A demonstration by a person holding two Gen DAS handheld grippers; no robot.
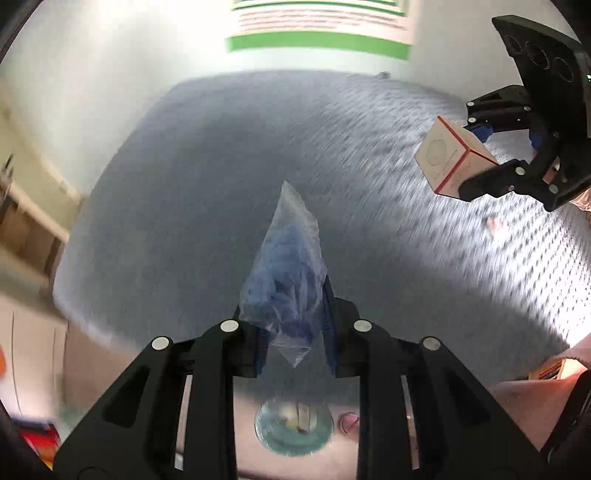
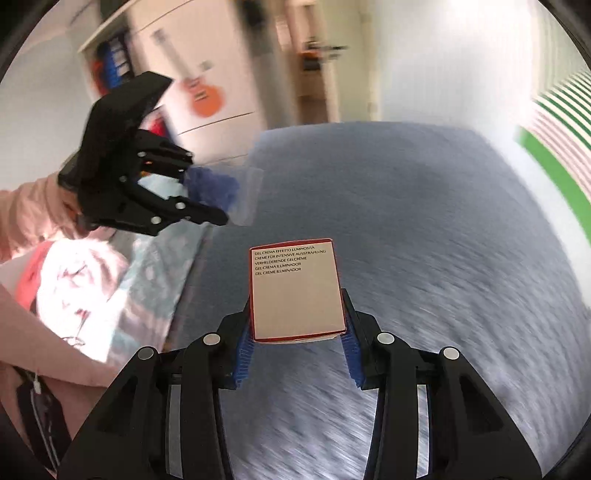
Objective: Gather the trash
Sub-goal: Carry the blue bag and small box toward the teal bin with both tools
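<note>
My left gripper [image 1: 293, 314] is shut on a clear plastic bag [image 1: 286, 266] with something blue inside; the bag sticks out forward between the pads. In the right wrist view the same gripper [image 2: 207, 192] shows at the left with the bag [image 2: 225, 194] beside its fingers. My right gripper [image 2: 297, 328] is shut on a small white cardboard box [image 2: 295, 291] with red edges and printed lines of text. The left wrist view shows that box [image 1: 448, 158] at the upper right, clamped in the right gripper [image 1: 480, 155]. Both hang above a grey-blue carpet [image 1: 184, 184].
The carpet [image 2: 424, 221] is blurred by motion. A white wall with a green-striped poster [image 1: 317, 26] lies ahead. A cupboard with a guitar picture [image 2: 201, 92] stands at the back. A person's pink sleeve [image 2: 26, 206] and a patterned cloth [image 2: 155, 273] show at left.
</note>
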